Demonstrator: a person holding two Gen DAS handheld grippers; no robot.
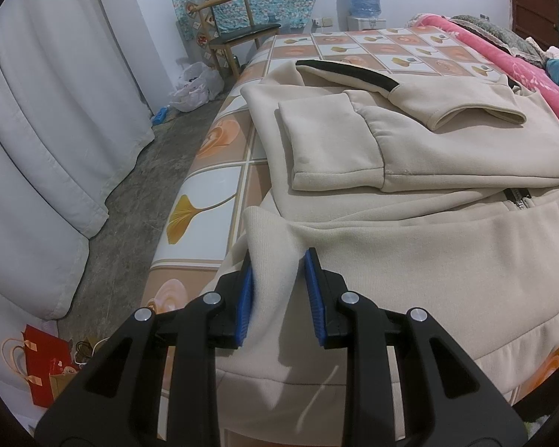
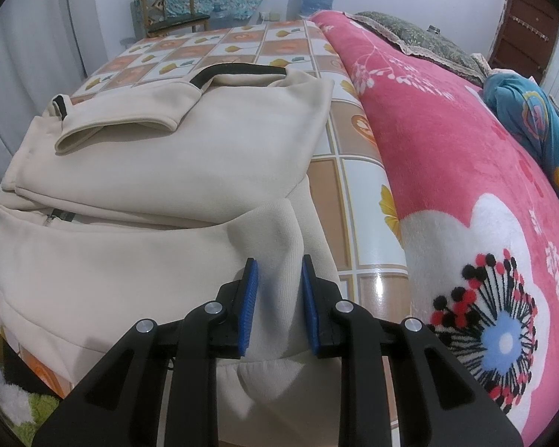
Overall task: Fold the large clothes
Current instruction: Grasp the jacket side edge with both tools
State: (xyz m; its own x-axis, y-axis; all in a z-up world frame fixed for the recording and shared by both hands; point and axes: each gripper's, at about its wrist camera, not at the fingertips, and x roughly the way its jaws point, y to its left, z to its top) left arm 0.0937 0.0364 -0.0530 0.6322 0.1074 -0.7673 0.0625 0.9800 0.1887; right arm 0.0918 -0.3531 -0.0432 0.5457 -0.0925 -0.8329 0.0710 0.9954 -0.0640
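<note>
Both the left gripper [image 1: 279, 294] and right gripper [image 2: 279, 294] pinch the near hem corners of a cream sweatshirt [image 1: 428, 141] lying ahead on the bed [image 1: 220, 186], where thick ribbed fabric could slip free mid-fold.

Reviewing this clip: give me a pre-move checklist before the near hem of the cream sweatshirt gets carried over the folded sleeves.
1. Left gripper pinching the cream sweatshirt at its near hem corner: ok.
2. Right gripper pinching the opposite hem corner: ok.
3. Sleeves already folded across the body: ok.
4. Landing area on the sweatshirt free of other items: ok.
5. Pink blanket apart from the sweatshirt: ok.
6. Hem layers gripped evenly: cannot tell.
</note>
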